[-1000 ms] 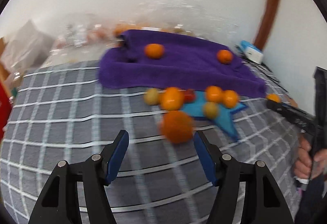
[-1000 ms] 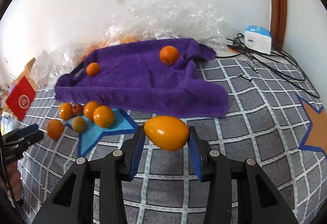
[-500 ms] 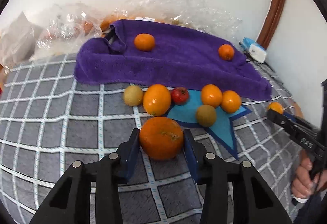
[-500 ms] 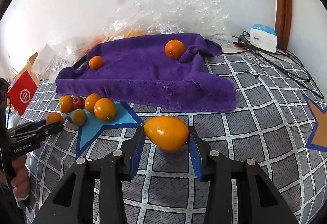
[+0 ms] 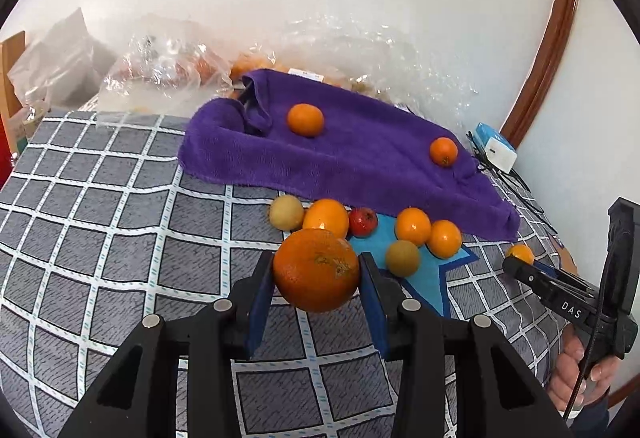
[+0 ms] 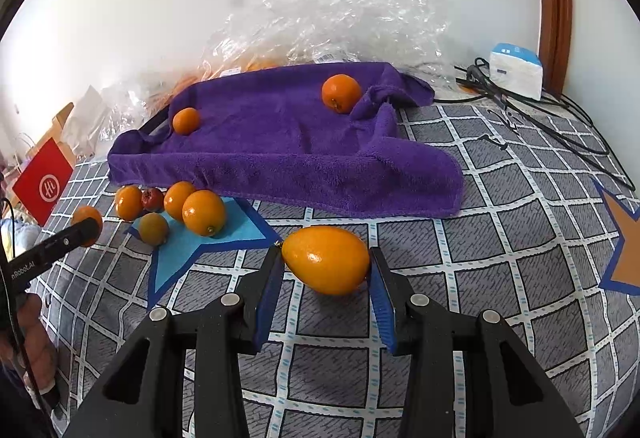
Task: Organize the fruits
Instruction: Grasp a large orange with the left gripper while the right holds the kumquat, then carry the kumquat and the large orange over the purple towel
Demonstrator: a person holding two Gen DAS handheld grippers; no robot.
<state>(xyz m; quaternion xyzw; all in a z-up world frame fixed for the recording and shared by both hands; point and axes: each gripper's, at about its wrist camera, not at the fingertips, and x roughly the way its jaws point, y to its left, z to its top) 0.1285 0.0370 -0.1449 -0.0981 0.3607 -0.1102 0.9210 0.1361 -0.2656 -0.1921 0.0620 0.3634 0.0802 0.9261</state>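
My left gripper (image 5: 317,274) is shut on a large round orange (image 5: 317,270), held just above the checked cloth. My right gripper (image 6: 326,262) is shut on an oval yellow-orange fruit (image 6: 326,260). A purple towel (image 5: 360,154) lies at the back with two oranges on it (image 5: 305,119) (image 5: 443,151). Several loose fruits sit in front of the towel around a blue star patch (image 5: 424,270): oranges (image 5: 413,226), a small red fruit (image 5: 363,222) and brownish-green ones (image 5: 402,258). The towel (image 6: 280,146) and the fruit cluster (image 6: 203,212) also show in the right wrist view.
Crumpled clear plastic bags (image 6: 332,26) lie behind the towel against the wall. A white and blue box (image 6: 516,70) with black cables (image 6: 560,130) sits at the back right. A red box (image 6: 42,182) stands at the left. An orange star patch (image 6: 624,250) marks the cloth's right edge.
My left gripper has closed on the large orange and lifted it slightly, with the view swinging toward the towel. The right gripper keeps its oval fruit and has hardly moved.
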